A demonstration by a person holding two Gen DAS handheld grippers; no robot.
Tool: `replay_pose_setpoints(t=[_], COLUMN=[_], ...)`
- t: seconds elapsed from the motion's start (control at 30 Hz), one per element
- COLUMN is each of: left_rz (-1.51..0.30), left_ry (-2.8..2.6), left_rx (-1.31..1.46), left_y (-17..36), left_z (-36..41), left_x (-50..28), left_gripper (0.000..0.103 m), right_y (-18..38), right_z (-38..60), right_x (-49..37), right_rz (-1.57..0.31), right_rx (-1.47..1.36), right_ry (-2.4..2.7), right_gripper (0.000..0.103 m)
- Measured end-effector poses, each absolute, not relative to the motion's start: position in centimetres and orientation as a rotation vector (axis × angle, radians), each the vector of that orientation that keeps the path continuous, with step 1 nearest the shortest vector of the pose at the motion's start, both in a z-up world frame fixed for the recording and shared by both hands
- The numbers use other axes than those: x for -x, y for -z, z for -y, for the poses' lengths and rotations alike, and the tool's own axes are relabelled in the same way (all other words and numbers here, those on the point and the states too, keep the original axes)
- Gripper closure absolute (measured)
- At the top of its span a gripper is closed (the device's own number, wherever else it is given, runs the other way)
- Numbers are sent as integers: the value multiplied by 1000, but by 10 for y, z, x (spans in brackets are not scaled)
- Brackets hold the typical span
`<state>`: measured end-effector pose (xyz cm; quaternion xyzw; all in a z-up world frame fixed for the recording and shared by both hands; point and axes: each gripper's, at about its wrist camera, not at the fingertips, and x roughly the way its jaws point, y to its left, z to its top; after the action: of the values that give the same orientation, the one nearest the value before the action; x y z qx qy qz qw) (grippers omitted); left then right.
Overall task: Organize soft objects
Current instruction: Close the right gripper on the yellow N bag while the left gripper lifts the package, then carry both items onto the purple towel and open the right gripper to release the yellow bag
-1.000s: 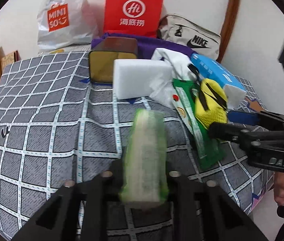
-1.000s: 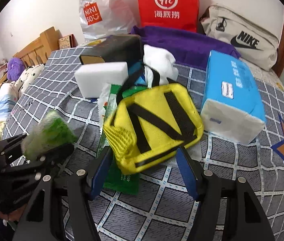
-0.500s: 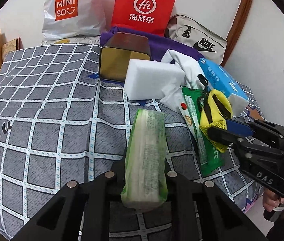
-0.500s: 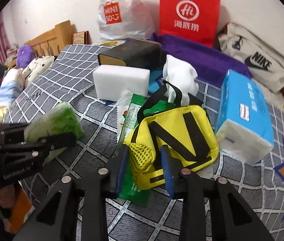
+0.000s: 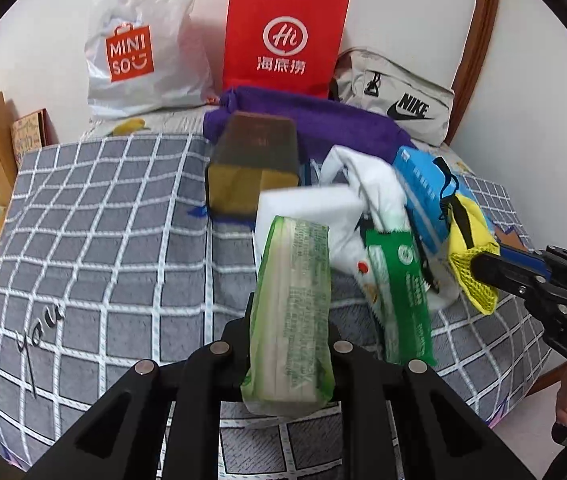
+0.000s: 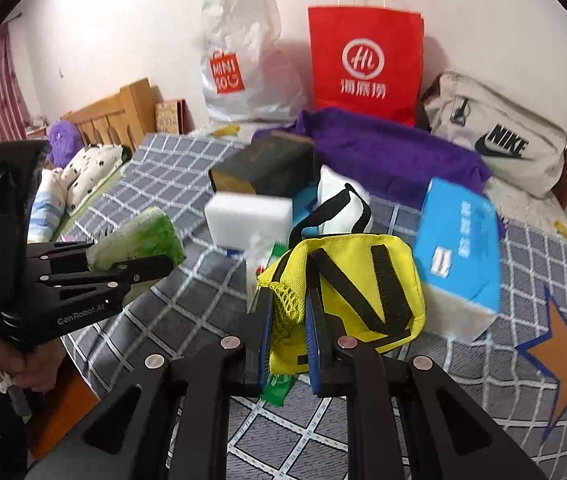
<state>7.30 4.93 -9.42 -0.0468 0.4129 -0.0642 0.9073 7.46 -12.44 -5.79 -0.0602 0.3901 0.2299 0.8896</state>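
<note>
My left gripper (image 5: 289,316) is shut on a green tissue pack (image 5: 291,308) and holds it above the checked bedspread (image 5: 103,220); the pack also shows in the right wrist view (image 6: 139,240). My right gripper (image 6: 287,316) is shut on the mesh corner of a yellow pouch (image 6: 347,284) with black straps, lifted off the pile; the pouch also shows in the left wrist view (image 5: 469,256). On the bed lie a white sponge block (image 6: 249,216), a blue tissue box (image 6: 459,244), a white cloth (image 5: 375,188) and a flat green packet (image 5: 399,280).
A dark gold-fronted box (image 5: 255,168) stands behind the sponge. A purple towel (image 6: 387,156), a red paper bag (image 6: 363,60), a Miniso bag (image 5: 135,48) and a Nike bag (image 6: 499,136) line the wall. The bed's edge falls off at the right (image 5: 523,360).
My right gripper has shut on the yellow pouch and lifted it. My left gripper has carried the tissue pack forward and higher over the bed.
</note>
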Motion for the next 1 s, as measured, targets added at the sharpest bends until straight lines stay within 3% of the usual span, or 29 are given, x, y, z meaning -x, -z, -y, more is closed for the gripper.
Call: replay_pose_setpoints(t=[0.47, 1.0], left_rz=[-793, -779], left_ry=[103, 107], left_rx=[86, 61], left_y=[37, 10], left_z=[-50, -31], left_x=[-112, -226], left_gripper=[86, 86], right_y=[10, 0], right_z=[143, 176], right_x=[-114, -219], right_rz=[-748, -745], right_rx=[115, 69], right_ry=[-434, -360], right_gripper=[88, 88])
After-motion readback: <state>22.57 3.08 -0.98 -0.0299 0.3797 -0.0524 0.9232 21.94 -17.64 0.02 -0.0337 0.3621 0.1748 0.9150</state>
